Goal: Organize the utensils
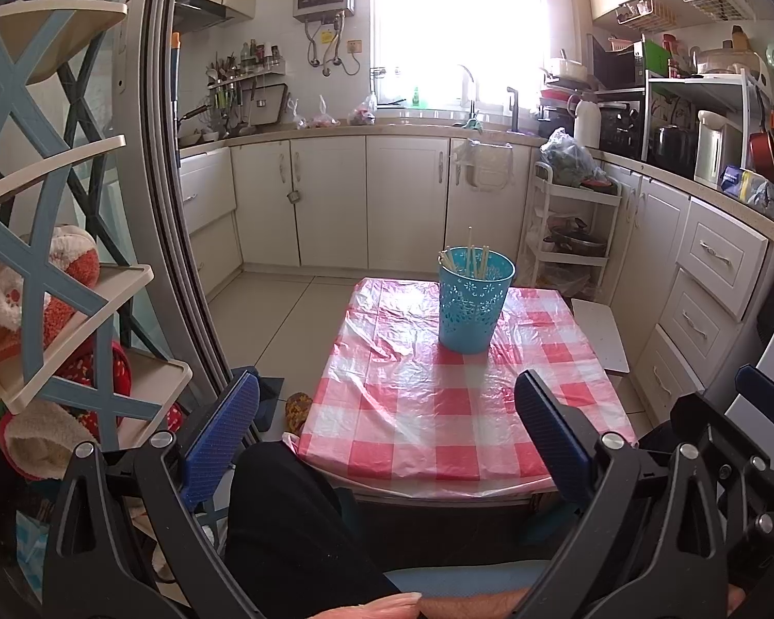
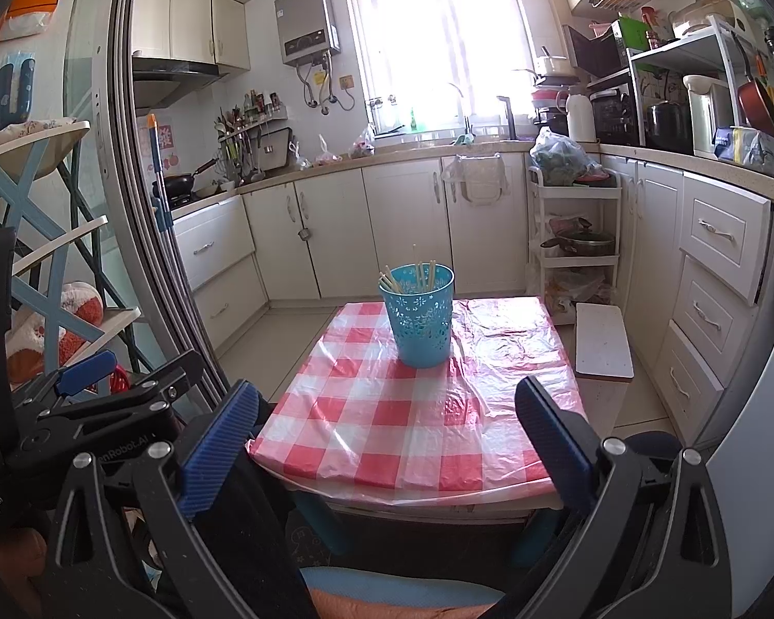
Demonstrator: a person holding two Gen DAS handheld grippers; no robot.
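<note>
pale chopsticks (image 1: 470,257) stand upright in perforated blue holder (image 1: 473,307).

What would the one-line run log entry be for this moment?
left gripper: open, empty | right gripper: open, empty | chopsticks: in blue holder | holder: upright on checkered tablecloth | contact: none

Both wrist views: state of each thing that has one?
Left tongs: open, empty.
Right tongs: open, empty.
Blue perforated plastic cup: upright on table, holding chopsticks.
Pale wooden chopsticks: standing in cup.
Red-and-white checked plastic tablecloth: spread, wrinkled.
</note>
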